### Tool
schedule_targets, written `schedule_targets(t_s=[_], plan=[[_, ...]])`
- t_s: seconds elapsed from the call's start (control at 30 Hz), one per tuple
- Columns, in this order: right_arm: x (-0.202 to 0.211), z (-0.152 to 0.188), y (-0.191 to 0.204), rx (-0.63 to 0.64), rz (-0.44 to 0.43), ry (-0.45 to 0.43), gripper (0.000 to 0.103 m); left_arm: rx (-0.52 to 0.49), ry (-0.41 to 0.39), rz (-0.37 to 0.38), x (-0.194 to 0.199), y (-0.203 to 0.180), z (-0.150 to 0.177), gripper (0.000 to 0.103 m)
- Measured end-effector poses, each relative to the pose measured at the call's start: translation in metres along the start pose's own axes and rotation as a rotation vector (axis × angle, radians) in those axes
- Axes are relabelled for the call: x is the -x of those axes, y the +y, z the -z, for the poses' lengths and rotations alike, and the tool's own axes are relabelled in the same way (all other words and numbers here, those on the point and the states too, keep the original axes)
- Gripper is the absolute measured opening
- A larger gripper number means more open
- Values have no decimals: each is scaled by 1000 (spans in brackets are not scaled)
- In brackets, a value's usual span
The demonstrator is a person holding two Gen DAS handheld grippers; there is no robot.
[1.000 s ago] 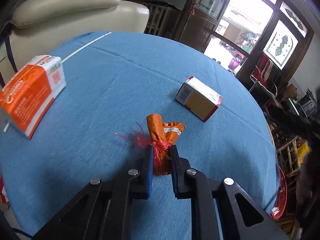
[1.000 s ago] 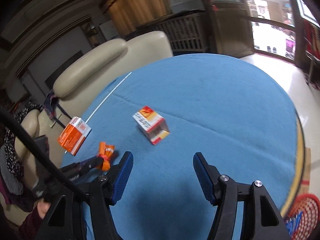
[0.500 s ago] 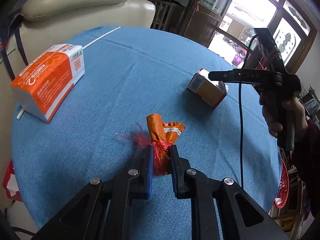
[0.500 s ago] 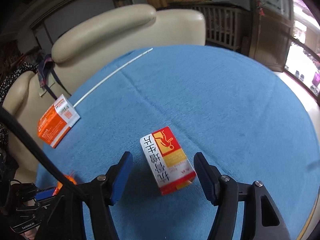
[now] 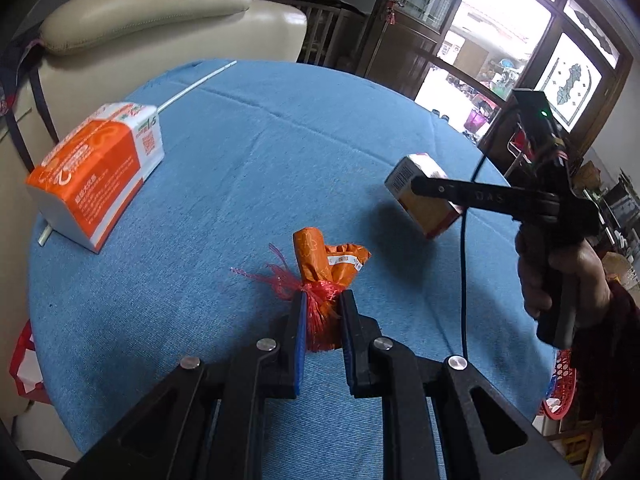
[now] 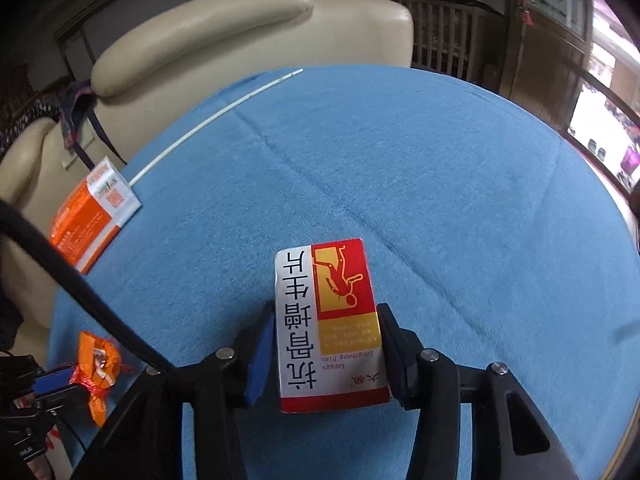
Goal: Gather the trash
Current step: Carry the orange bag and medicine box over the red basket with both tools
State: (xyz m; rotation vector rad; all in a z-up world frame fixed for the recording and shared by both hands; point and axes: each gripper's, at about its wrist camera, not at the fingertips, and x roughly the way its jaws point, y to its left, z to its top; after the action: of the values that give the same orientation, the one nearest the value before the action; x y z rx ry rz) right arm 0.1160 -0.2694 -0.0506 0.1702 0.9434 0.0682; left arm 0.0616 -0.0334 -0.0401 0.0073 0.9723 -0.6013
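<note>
Nearest the left wrist camera, the left tongs (image 5: pixel 323 312) are clenched on an orange wrapper (image 5: pixel 326 268) tied with red net, which lies on the blue surface (image 5: pixel 248 184). A small white label on the wrapper is too small to read.

To the right, a hand (image 5: pixel 560 276) holds the right tongs (image 6: pixel 326 354), whose jaws are closing with a box (image 6: pixel 330 324) between them — the right pad looks to meet the box's side, the left one stands just off it. The box is white, red and yellow, printed with large Chinese characters "抗骨增生片", a stick figure, and small Latin lettering that looks like "Kanggu Zengsheng Pian".

Farther left, at the surface's edge, lies an orange-and-white pack (image 5: pixel 98 172) with a QR code; its text is unreadable. A thin white rod (image 6: pixel 216 120) runs past it toward the far edge — beyond stands a cream armchair (image 5: pixel 168 32).
</note>
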Motion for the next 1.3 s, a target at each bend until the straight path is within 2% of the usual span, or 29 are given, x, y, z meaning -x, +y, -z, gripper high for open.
schedule_targets(t_s=[0.17,0.43,0.77,1.03,1.3], plan=[[41,31,-13,-89,-23,-50,51,-68,-34,-15,14,-29,0,17],[120,96,-33,-182,-15,-148,51,-197,-101,-47,42,-85,5,17],[205,167,-41,-245,3,-275,51,-319,-156,-95,77,-141,25,17],[249,206,-39,-271,4,-347,51,-389,-177,-141,89,-173,41,17],[281,234,-45,-302,15,-403,51,-450,-188,-156,90,-202,53,17]])
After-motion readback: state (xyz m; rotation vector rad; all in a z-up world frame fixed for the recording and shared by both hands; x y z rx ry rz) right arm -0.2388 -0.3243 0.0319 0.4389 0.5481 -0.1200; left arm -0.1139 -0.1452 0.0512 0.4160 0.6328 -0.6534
